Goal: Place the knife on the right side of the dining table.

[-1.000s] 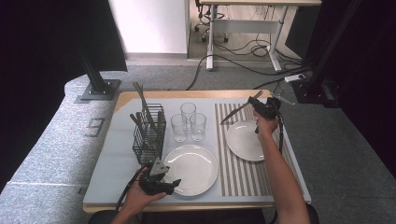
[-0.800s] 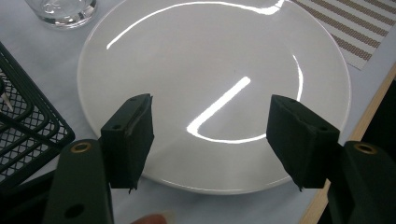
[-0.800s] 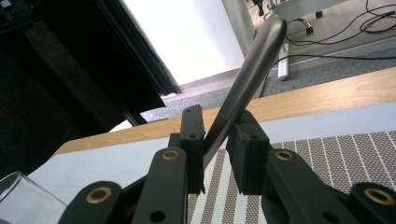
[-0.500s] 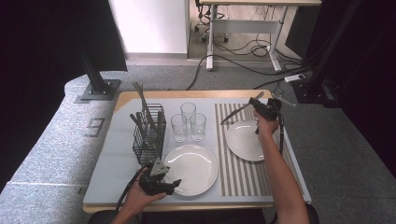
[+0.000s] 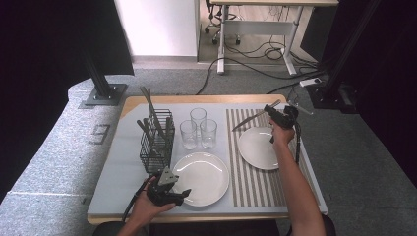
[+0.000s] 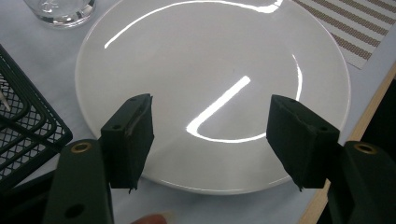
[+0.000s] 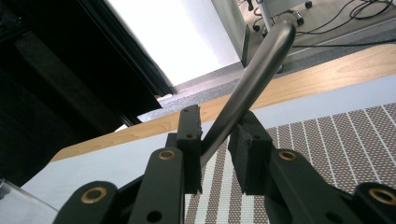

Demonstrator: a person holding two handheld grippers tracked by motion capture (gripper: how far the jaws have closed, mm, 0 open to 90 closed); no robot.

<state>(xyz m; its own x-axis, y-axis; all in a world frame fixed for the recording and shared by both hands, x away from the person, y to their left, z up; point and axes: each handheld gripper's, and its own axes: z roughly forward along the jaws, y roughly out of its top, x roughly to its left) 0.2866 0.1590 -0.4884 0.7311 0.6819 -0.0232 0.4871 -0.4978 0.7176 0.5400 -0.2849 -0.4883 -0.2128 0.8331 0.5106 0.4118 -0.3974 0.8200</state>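
My right gripper [image 5: 273, 114] hangs above the far edge of the striped mat [image 5: 252, 187], shut on a long metal utensil [image 5: 251, 119]. That utensil slants down to the left over the mat. In the right gripper view its rounded handle [image 7: 254, 70] rises between the pads of the right gripper [image 7: 217, 135]. My left gripper [image 5: 178, 191] rests low at the near left rim of the front white plate [image 5: 204, 174]. It is open, and in the left gripper view the left gripper [image 6: 210, 130] straddles the plate [image 6: 210, 60] without touching it.
A second white plate [image 5: 259, 148] lies on the striped mat under the right hand. Three glasses [image 5: 198, 129] stand together behind the front plate. A black wire basket [image 5: 156, 145] with several pieces of cutlery stands at the left. The table's wooden edge [image 5: 196, 216] runs close to the left hand.
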